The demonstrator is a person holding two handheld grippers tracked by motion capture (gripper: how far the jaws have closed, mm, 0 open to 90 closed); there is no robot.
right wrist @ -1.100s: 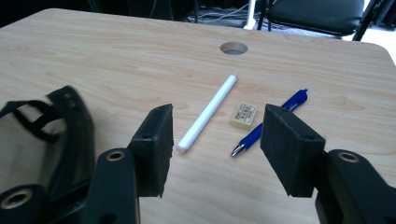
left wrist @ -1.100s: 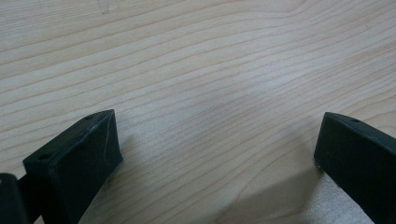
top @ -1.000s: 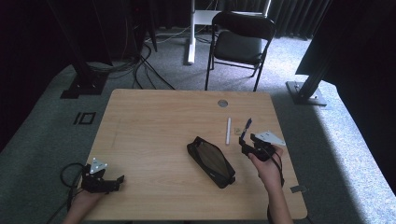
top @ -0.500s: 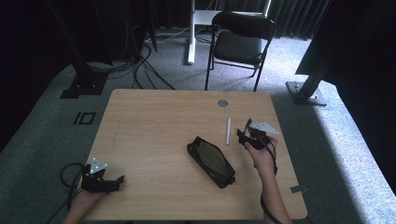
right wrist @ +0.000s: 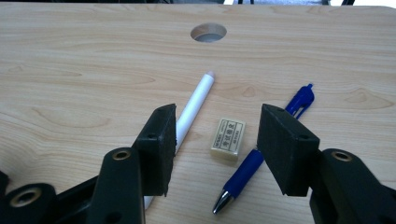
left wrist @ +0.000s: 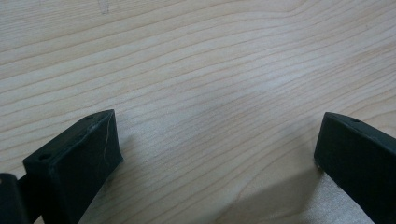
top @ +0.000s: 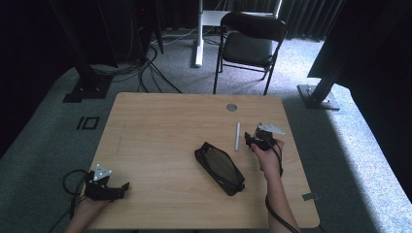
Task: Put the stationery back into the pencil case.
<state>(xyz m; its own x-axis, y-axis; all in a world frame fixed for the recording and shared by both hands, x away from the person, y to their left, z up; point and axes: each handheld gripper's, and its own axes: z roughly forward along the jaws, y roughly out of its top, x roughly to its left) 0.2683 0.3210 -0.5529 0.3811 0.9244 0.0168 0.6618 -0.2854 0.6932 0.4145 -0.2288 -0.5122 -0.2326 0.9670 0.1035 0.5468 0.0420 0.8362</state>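
1. right gripper [right wrist: 212, 149]: i had it low over the far right part of the light wooden table [top: 160, 145], its two black jaws about half apart and holding nothing. they had just been closing a little, with the small cream rectangular eraser [right wrist: 227, 140] lying between them on the wood, touched by neither pad.
2. eraser, placement: it lay flat, printed face up, just beside the white cylindrical marker [right wrist: 194, 106] on one side and the blue plastic ballpoint pen [right wrist: 261, 154] on the other, near the round hole in the tabletop [right wrist: 208, 32].
3. handling note: i judged the gap tight. one jaw sat over the marker's near end and the other close by the pen, so i needed to centre on the eraser and come straight down before closing, or a pad would catch a neighbour.
4. black zipped pencil case [top: 219, 168]: it lay slantwise at mid-table, near my right hand, a likely destination.
5. left gripper [left wrist: 212, 154]: it was parked at the near left edge, jaws wide apart over bare wood, nothing held.
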